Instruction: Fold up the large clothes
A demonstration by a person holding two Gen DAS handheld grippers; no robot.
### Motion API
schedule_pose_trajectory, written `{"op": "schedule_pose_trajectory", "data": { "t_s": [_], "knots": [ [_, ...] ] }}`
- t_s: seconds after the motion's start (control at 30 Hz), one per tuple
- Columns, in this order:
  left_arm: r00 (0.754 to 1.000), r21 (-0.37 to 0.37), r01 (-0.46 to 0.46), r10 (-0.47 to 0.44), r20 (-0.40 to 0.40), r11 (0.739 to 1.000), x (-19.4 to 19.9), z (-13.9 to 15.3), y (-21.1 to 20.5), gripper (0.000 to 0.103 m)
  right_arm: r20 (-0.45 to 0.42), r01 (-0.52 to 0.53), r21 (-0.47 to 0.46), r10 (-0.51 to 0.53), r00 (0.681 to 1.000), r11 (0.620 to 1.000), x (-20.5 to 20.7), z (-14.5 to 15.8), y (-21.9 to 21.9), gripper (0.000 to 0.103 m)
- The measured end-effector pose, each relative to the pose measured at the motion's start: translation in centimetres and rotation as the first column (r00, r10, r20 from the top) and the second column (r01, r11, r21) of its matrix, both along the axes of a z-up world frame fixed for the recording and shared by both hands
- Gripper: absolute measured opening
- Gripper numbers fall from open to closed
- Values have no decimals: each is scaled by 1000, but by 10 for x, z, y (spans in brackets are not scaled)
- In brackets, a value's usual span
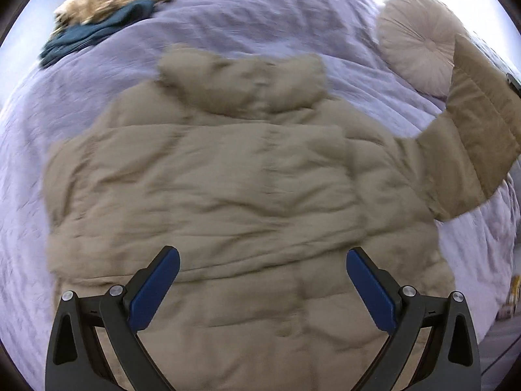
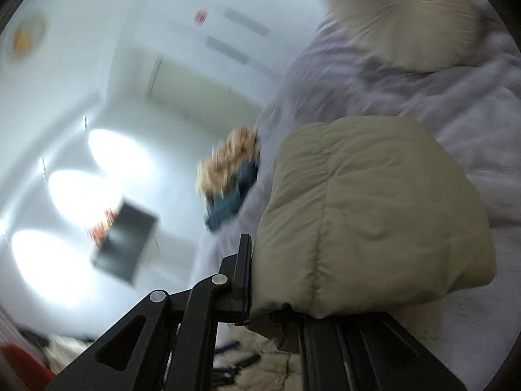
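Note:
A beige puffer jacket (image 1: 228,179) lies spread back-up on a lavender bedspread (image 1: 254,22), hood toward the far side. My left gripper (image 1: 263,270) hangs open and empty above the jacket's lower back. The jacket's right sleeve (image 1: 472,137) is lifted off the bed at the right edge. In the right wrist view my right gripper (image 2: 276,280) is shut on that sleeve's cuff (image 2: 374,215), which bulges over the fingers and hides the right one. The view is tilted and blurred.
A round cream cushion (image 1: 416,42) lies at the bed's far right, also in the right wrist view (image 2: 400,13). A pile of tan and teal clothes (image 1: 101,9) sits at the far left corner. A white wall and ceiling lights (image 2: 107,156) fill the tilted right view.

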State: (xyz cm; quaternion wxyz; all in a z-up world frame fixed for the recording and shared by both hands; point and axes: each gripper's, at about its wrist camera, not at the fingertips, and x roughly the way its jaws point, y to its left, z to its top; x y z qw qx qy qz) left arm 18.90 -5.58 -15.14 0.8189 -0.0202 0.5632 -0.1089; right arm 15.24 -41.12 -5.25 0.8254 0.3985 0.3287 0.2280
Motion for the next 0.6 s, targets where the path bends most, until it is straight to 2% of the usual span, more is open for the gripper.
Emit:
{"op": "schedule_pose_trajectory", "data": {
  "t_s": [0.1,0.17,0.33,0.4,0.47,0.6],
  "knots": [
    [998,17,-64,64,-4,998,2,-1,32,103,-52,-93,-45,91,995,995,25,-21,51,8],
    [994,18,-111,111,4,994,1,-1,54,103,-112,-153,-74,145,983,985,40,-48,92,8],
    [980,12,-199,199,9,980,-6,-6,98,103,-289,-225,-141,178,941,964,43,-115,160,8],
    [975,12,-222,222,3,975,-7,-11,107,103,-356,-231,-186,154,922,955,45,-141,170,8],
    [972,4,-236,236,-4,972,-10,-16,115,103,-391,-225,-219,126,912,949,37,-151,174,8],
    [972,-23,-237,237,-9,971,-11,-20,114,103,-415,-200,-257,79,906,945,16,-149,175,9]
  ]
}}
